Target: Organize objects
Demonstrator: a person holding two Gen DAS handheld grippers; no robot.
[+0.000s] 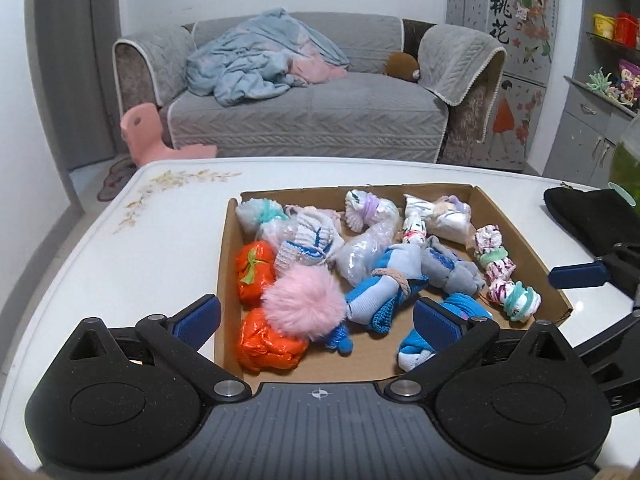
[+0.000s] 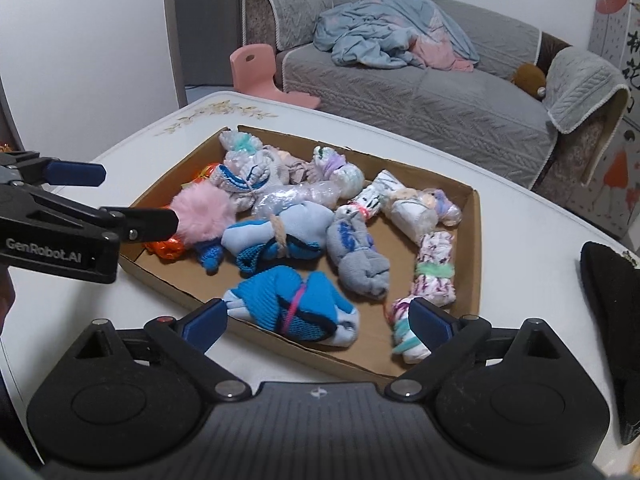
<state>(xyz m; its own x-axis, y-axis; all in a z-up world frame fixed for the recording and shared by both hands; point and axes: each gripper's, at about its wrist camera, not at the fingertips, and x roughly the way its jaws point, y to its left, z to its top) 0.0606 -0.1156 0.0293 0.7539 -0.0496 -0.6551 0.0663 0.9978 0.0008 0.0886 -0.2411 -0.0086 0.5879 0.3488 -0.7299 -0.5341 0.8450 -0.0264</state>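
I am looking along two hand-held tongs at a white table (image 1: 120, 248) with a shallow cardboard tray (image 1: 229, 248) on it. The left tongs (image 1: 316, 316) hang over the tray's near edge with the fingers spread wide and nothing between them. The right tongs (image 2: 316, 318) hang at the tray's near right corner, also spread wide and empty.

The tray holds a loose jumble of small tied bundles: two orange crinkly bundles (image 1: 256, 272) at its left wall, a pink fluffy ball (image 1: 304, 300) just beside them, a blue knitted sock roll (image 2: 292, 304) against the near wall, a grey sock roll (image 2: 360, 256) in the middle, and a flowery roll with green bands (image 2: 434, 268) along the right wall. A black cloth thing (image 2: 612, 320) lies on the table to the right, apart from the tray.

Everything soft already lies inside the tray, so this could be bundles gathered in, or a heap waiting to be sorted out; I cannot tell which.

For any grasp here I judge it best to come straight down on one bundle's middle, near its tie, with the fingers clear of neighbours. The rolls touch and overlap, so a low sideways approach would probably drag several.
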